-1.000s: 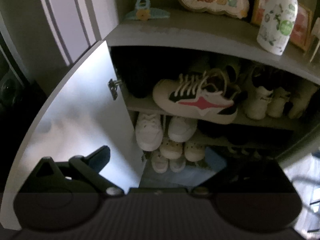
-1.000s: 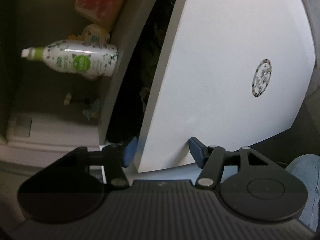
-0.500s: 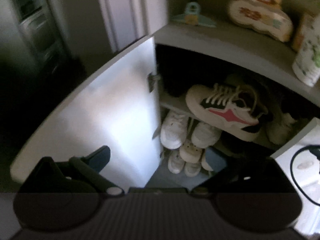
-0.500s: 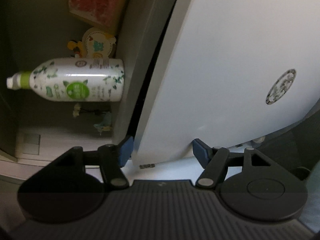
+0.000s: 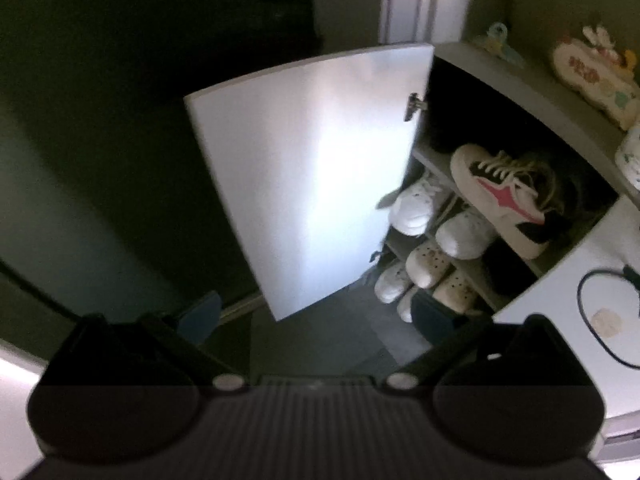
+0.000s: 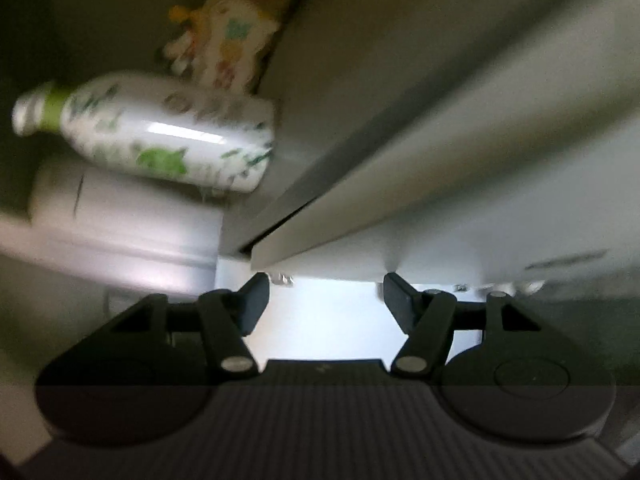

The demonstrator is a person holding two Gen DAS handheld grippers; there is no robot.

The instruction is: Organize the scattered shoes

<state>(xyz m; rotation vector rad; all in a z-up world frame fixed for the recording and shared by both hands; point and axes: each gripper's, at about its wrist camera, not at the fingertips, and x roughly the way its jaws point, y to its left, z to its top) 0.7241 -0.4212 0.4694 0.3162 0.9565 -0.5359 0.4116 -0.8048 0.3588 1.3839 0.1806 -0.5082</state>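
Observation:
The shoe cabinet's left door [image 5: 312, 176] stands open. On the upper shelf lies a white sneaker with a red star [image 5: 508, 196]. Below it sit white sneakers [image 5: 416, 208] and perforated cream clogs [image 5: 428, 262]. My left gripper [image 5: 316, 316] is open and empty, well back from the cabinet. The right door [image 6: 460, 208] is nearly flush with the cabinet front. My right gripper [image 6: 326, 296] is open, its fingertips [image 6: 394, 286] at that door's edge, gripping nothing.
On the cabinet top stand a white bottle with green leaves [image 6: 160, 136], a decorative plaque [image 5: 592, 80] and a small teal clip [image 5: 500, 40]. A black cable [image 5: 600, 312] loops over the right door's face. Dark floor lies to the left.
The left gripper has pulled back and swung left, away from the cabinet. The right door has swung nearly shut, pushed by the right gripper.

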